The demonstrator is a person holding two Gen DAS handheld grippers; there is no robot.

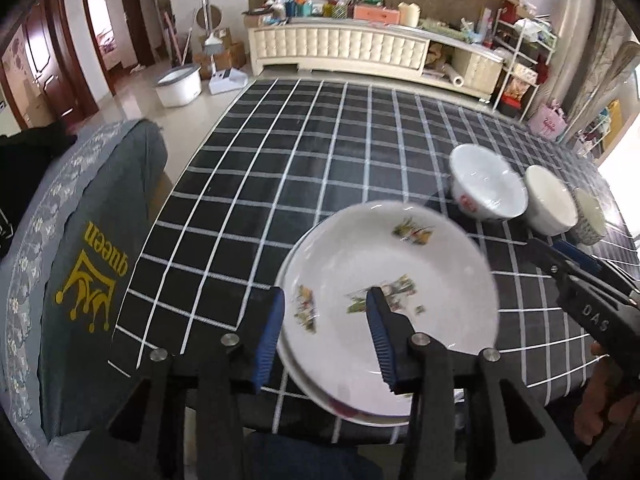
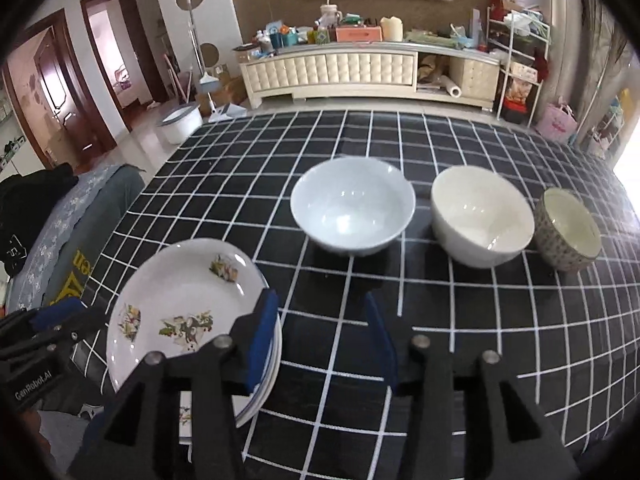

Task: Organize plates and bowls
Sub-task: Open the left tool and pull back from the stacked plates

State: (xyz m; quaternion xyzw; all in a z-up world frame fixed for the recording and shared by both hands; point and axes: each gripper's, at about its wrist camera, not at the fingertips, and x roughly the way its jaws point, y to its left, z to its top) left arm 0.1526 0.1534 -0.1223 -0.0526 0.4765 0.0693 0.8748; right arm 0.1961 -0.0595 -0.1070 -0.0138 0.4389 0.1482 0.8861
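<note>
Plates are stacked, folks: the plate stack (image 2: 188,316) sits at the near edge of the checked table (image 2: 440,340), flowered plate on top. The left gripper (image 1: 326,334) hangs over it at about seven o'clock from the bowls, jaws parted and empty, gripping nothing. The right gripper (image 2: 320,338) stands open too, its left pad beside the stack's rim, nothing between the pads. Still loose, by my reckoning: the pale blue bowl (image 2: 352,206), the white bowl (image 2: 482,216) at its three o'clock, and the small patterned bowl (image 2: 568,230) beyond. Nesting those looks like what's left.
</note>
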